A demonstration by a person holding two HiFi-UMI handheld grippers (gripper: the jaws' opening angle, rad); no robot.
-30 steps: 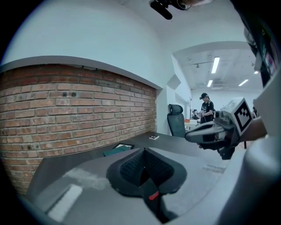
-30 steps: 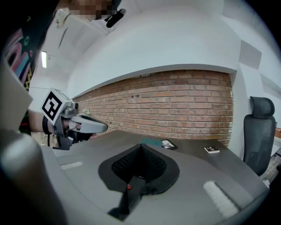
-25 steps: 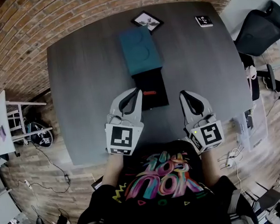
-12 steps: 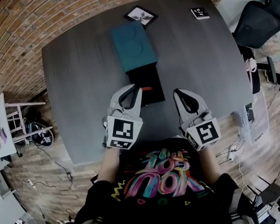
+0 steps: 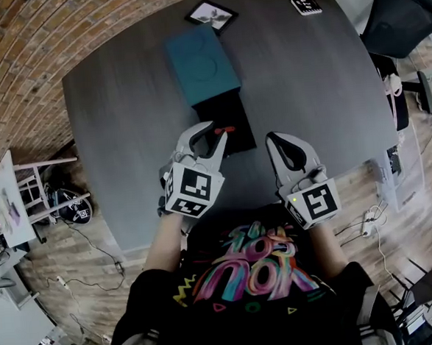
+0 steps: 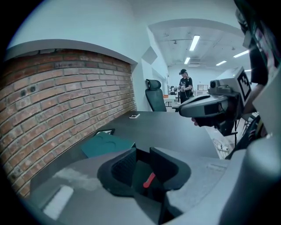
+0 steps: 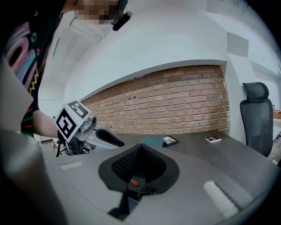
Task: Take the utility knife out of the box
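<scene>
A black open box [image 5: 234, 111] lies on the dark table, its teal lid [image 5: 201, 62] just beyond it. A small red utility knife [image 5: 224, 130] rests in the box. My left gripper [image 5: 214, 131] tilts down over the box's near end, and its jaws are opening. In the left gripper view the knife [image 6: 149, 179] shows in the gap of the left gripper [image 6: 142, 151], with neither pad pressing on it. My right gripper [image 5: 273, 137] is shut and empty, right of the box. The right gripper [image 7: 139, 147] points almost level across the table.
A framed picture [image 5: 211, 13] and a marker card [image 5: 306, 5] lie at the table's far edge [image 5: 118, 42], by the brick wall. A black office chair [image 5: 405, 22] stands at the right. White shelving [image 5: 11, 197] is at the left.
My left gripper has dipped toward the box and its jaws have gone from shut to apart, now straddling the red knife. The right gripper has stayed about where it was.
</scene>
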